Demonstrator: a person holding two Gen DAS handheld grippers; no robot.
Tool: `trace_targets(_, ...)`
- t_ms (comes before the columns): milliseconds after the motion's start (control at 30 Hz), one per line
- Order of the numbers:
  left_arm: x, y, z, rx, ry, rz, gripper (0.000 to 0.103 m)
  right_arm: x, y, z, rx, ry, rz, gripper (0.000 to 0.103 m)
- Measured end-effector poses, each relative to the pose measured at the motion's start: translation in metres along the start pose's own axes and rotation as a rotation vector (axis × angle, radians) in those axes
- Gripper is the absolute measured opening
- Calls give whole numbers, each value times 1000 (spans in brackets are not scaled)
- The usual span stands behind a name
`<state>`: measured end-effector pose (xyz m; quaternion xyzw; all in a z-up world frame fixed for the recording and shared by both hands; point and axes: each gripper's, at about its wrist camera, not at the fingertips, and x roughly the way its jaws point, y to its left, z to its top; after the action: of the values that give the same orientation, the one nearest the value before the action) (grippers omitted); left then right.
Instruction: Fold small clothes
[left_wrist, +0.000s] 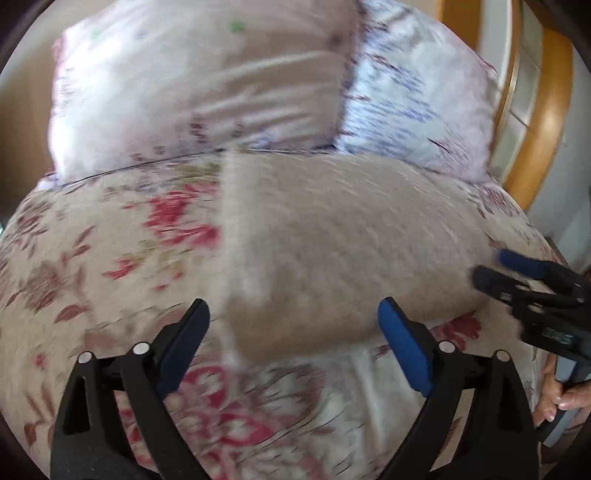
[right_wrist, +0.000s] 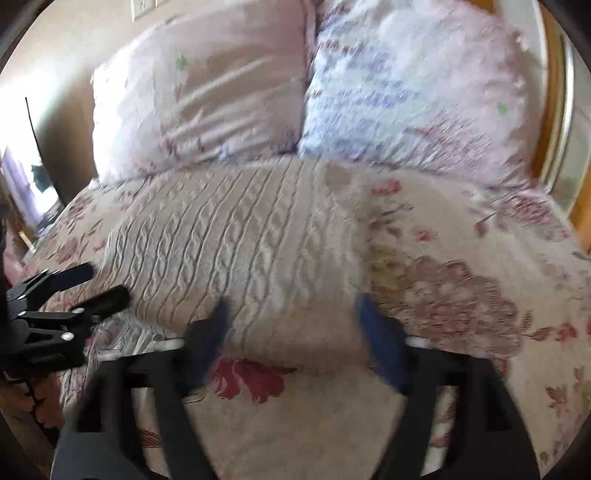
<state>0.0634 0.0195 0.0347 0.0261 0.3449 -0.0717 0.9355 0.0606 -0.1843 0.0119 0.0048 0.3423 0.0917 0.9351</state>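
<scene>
A beige cable-knit garment lies folded flat on the floral bedspread; it also shows in the right wrist view. My left gripper is open and empty, its fingers astride the garment's near left corner. My right gripper is open and empty, blurred, just above the garment's near right edge. The right gripper shows in the left wrist view at the garment's right edge. The left gripper shows in the right wrist view at its left edge.
Two floral pillows stand against the head of the bed behind the garment. A wooden headboard curves at the right. The bedspread spreads to both sides. The bed's left edge drops off by the wall.
</scene>
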Motion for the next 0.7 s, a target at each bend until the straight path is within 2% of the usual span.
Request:
trace_targets(67,-7,14,-4,-37,-4,36,96,-11,3,-3,-18,-47,-20,95)
trace_targets(133,-11,26,-10,-77,8,72,99,-16,5,-5,-25,-63,-55,102)
trace_targets(200,-14,34,-15,-106,16,91,100,-20,9,-10,-31,-76,-96,102)
trace_targets(367,-16,32,-26,-106,48,91,101,-17,17,-22,-50,-47,-173,102)
trace_targets(467,-13,24,-30,-86,69,108,101,-11,18,-29,-37,-5,-150,102)
trace_targets(600,-6,13,-33,-63,96,93,101,-4,18,-35,-5,42,-113,102)
trace_targets(700,1,4,-35,-33,118,117,101,0,21,-37,-3,60,-111,102)
